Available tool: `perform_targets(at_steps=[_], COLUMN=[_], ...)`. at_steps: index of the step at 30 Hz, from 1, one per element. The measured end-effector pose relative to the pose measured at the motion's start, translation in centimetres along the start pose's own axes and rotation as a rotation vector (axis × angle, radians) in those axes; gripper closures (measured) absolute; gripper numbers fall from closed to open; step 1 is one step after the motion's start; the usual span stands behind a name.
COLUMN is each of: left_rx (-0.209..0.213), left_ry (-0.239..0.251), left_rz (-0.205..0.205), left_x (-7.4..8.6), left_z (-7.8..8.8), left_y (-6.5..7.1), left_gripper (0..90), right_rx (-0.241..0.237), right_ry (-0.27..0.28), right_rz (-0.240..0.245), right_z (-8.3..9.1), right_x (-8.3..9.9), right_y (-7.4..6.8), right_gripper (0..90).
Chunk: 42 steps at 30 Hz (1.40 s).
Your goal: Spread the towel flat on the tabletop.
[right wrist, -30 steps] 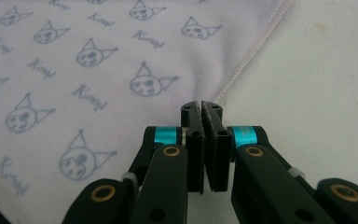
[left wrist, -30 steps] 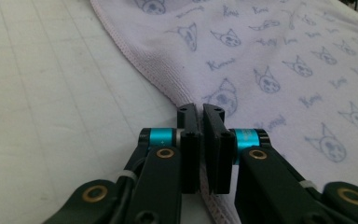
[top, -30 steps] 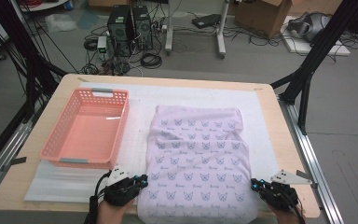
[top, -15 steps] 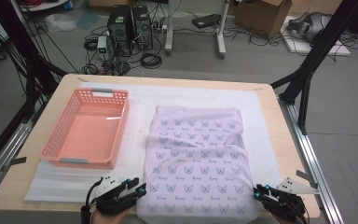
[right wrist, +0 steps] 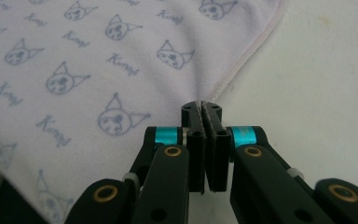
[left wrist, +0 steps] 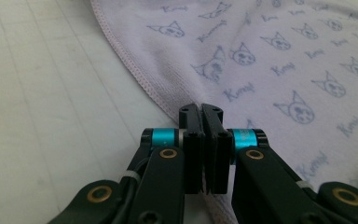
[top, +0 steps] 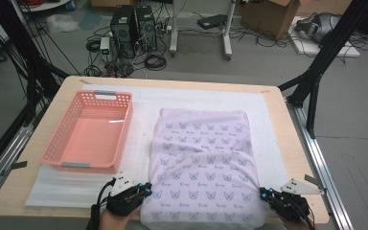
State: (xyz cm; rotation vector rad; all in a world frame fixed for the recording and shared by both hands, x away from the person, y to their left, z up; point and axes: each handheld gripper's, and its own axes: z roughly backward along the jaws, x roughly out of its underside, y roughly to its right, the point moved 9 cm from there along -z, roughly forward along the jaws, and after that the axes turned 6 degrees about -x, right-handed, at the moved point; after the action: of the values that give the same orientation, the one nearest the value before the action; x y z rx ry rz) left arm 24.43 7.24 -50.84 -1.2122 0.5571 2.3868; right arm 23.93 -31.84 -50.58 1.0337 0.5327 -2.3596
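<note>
Left gripper (left wrist: 201,108) and right gripper (right wrist: 202,106) clamped on near corners of cat-print towel (top: 203,167) (lower frame); lift evenly, keep hem taut.

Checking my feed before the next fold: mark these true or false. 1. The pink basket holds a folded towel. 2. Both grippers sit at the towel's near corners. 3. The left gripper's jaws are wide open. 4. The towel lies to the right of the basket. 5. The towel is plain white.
1. False: the pink basket is empty.
2. True: the left gripper and the right gripper sit at the near corners of the towel.
3. False: its jaws are closed, with the towel's edge at them.
4. True.
5. False: it is pale lilac with printed cat-like faces.
</note>
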Motion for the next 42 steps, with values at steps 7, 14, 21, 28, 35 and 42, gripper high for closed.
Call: perform_targets(at_steps=[7, 14, 21, 28, 35, 42], left_rx=[-0.006, 0.014, -0.030, -0.024, 0.013, 0.029], left_ry=[0.033, 0.055, 0.033, 0.009, 0.059, 0.136], left_rz=[-0.032, 0.047, -0.005, 0.036, 0.000, 0.050], left_x=[0.2, -1.2, -0.4, 0.3, 0.0, -2.2], left_z=[1.2, -0.1, -0.9, 0.4, 1.3, 0.6], left_y=[0.9, -0.6, -0.4, -0.2, 0.4, -1.1], left_gripper=[62.9, 56.1, 79.1, 87.5, 69.0, 56.1], right_rx=[-0.036, 0.013, 0.041, 0.018, 0.017, 0.054], right_ry=[-0.026, 0.047, -0.012, -0.019, -0.019, 0.052], right_rz=[0.000, -0.014, -0.002, -0.006, -0.007, -0.018], right_z=[2.1, 1.3, -0.6, 0.4, 1.5, 0.6], right_x=[1.7, -0.4, -0.2, 0.4, 0.9, -0.9], right_y=[-0.9, -0.5, -0.4, -0.2, -0.6, 0.5], right_gripper=[79.6, 70.2, 87.3, 89.3, 72.3, 72.0])
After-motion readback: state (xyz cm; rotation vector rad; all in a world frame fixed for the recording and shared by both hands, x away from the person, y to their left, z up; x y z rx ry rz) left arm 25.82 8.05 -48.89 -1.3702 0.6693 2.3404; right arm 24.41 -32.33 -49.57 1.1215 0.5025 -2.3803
